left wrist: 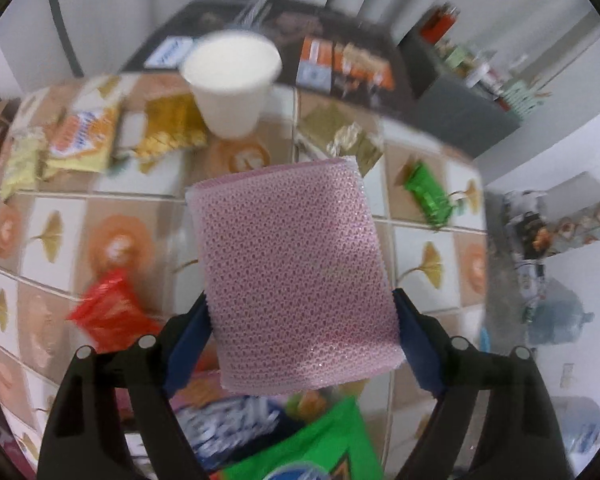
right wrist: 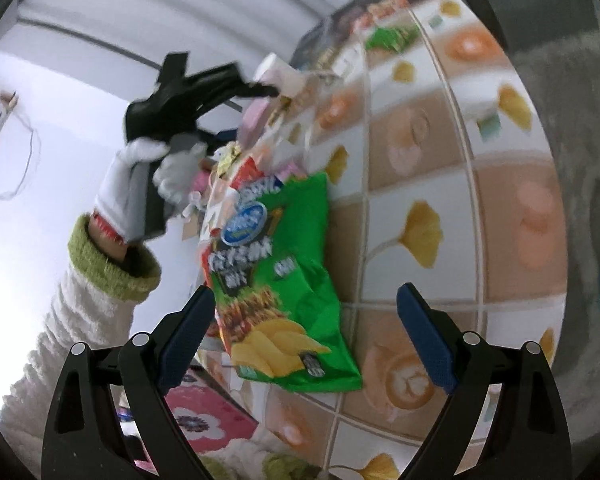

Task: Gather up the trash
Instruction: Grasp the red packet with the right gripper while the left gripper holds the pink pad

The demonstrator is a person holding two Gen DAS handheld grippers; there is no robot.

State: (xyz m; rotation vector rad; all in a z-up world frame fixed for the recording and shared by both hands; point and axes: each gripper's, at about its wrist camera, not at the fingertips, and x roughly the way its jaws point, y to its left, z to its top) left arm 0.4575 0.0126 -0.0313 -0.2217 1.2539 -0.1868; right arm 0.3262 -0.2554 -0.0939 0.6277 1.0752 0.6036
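Early in the collecting, by the look of it. Left hand-held gripper (left wrist: 302, 312) clamped on a pink mesh sponge (left wrist: 296, 276), blue pads pressed to both its sides, lifted clear above the tiled bench (left wrist: 428, 240). Right hand-held gripper (right wrist: 305, 322) spread wide and empty, poised over a green chip bag (right wrist: 284, 288) lying flat on the bench, not touching it. Still scattered in the left wrist view: red wrapper (left wrist: 112, 312) at 8 o'clock of the sponge, green candy wrapper (left wrist: 426, 194) at 2 o'clock, white paper cup (left wrist: 232, 80) at 12 o'clock, yellow snack packets (left wrist: 84, 136) at 10 o'clock. No bin or bag for the trash in sight. Most litter left to gather.
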